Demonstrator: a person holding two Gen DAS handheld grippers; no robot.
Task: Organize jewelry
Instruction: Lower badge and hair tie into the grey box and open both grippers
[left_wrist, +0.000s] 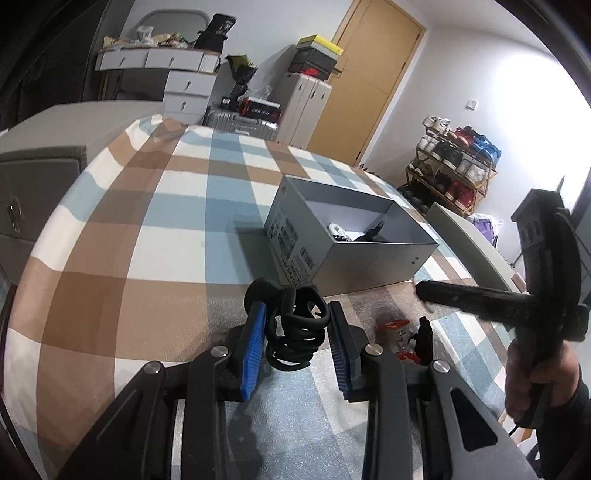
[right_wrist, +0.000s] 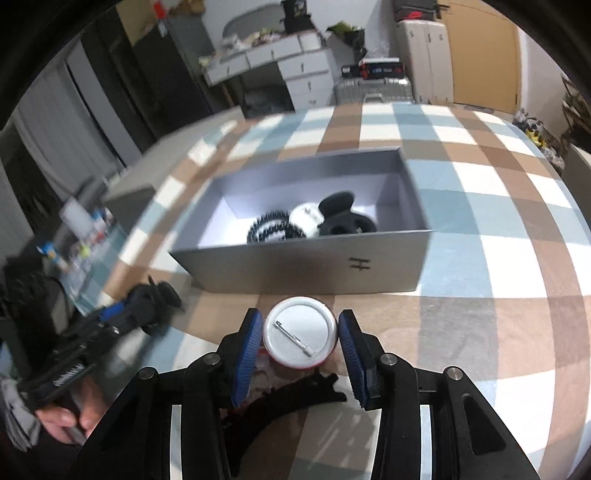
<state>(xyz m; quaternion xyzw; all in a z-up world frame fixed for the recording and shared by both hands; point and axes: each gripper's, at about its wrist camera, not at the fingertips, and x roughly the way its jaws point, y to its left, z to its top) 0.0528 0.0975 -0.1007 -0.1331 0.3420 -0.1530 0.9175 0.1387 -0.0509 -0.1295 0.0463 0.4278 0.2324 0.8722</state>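
Right gripper: blue ribbed pads clamped on a round white pin-back badge with a red rim, one pad on each side of the rim. Badge is back-side up, metal safety pin lying diagonally across it. It hangs above the table, just in front of the near wall of the open grey cardboard box.

Left gripper: pads closed on a bundle of black elastic hair ties with a round black piece on top. Bundle sits between the pads and sticks out past the tips, held off the table, short of the box.

Inside the box, right wrist view: a black-and-white spiky ring-shaped piece, a white round piece beside it, and black rounded hair accessories against the right side. All sit towards the near wall.

Still on the table near the grippers: a black toothed hair clip under the right gripper, and small red pieces plus a black clip seen to the right of the left gripper.

Table is covered by a checked cloth in blue, brown and white.

A hand holds the right gripper's handle at the right edge of the left wrist view.

Background: white drawers, wooden door, shoe rack.
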